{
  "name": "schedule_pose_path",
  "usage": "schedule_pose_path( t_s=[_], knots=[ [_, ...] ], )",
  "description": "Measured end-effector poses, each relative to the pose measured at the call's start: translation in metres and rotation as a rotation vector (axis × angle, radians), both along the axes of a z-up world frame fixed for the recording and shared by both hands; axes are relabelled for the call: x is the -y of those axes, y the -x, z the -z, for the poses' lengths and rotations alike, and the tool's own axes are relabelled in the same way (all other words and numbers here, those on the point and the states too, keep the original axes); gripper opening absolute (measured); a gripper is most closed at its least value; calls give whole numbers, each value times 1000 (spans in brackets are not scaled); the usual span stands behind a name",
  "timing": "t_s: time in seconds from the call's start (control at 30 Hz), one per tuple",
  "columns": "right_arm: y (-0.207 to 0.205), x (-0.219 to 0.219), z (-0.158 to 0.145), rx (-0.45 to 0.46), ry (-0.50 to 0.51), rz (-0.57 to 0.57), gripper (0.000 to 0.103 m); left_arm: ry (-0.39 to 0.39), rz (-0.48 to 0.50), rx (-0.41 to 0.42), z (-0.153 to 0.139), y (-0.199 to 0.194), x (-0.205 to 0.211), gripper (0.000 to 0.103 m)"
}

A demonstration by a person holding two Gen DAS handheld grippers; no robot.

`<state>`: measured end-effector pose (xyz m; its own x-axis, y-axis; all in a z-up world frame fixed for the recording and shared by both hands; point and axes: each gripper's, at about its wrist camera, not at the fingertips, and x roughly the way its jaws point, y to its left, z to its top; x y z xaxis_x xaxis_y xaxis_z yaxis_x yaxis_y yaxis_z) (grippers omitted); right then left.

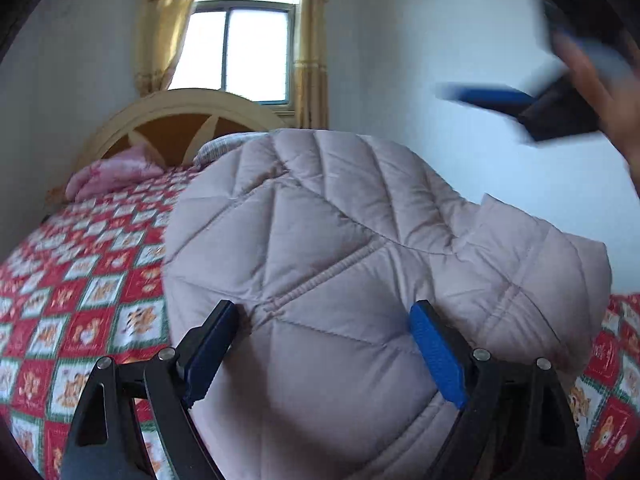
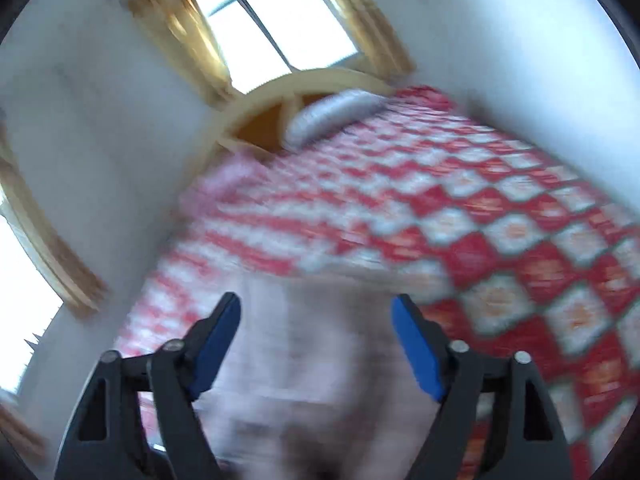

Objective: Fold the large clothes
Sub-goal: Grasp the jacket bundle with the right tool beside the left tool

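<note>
A pale pink-grey quilted puffer jacket (image 1: 340,240) lies in a puffy heap on the bed. My left gripper (image 1: 324,316) hovers close over its near edge, jaws wide open, the jacket showing between the blue pads without being pinched. In the right wrist view, which is badly blurred, my right gripper (image 2: 316,312) is also wide open above the same jacket (image 2: 320,368), and nothing sits between its pads. One blue finger (image 1: 492,98) of the right gripper, held by a hand (image 1: 612,112), shows blurred high at the right of the left wrist view, above the jacket.
The bed carries a red, white and green checked quilt (image 1: 80,280) that spreads left and right of the jacket. A pink pillow (image 1: 108,174) and a grey pillow (image 2: 332,116) lie against the cream headboard (image 1: 180,116). A curtained window (image 1: 240,40) is behind.
</note>
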<state>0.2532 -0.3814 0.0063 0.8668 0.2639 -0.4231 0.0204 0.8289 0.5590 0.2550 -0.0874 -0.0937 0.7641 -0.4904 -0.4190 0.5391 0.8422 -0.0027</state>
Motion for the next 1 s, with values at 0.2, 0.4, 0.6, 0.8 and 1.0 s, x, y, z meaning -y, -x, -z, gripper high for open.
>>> schedule_pose_path(
  t_s=[0.2,0.4,0.6,0.8,1.0],
  knots=[
    [-65,-22,38,65,-290,-113,94,48,-18,12,-20,7,-24,88],
    [-70,35,99,-16,-174,90,83,160,-189,-26,-76,-46,-29,90],
    [-63,46,107,-72,-36,142,83,-82,-284,-98,-55,-109,57,90],
    [-67,57,128,-155,27,181,87,-130,-307,-205,-2,-135,68,98],
    [-73,66,149,-188,-15,158,88,-105,-319,-266,20,-151,63,102]
  ],
)
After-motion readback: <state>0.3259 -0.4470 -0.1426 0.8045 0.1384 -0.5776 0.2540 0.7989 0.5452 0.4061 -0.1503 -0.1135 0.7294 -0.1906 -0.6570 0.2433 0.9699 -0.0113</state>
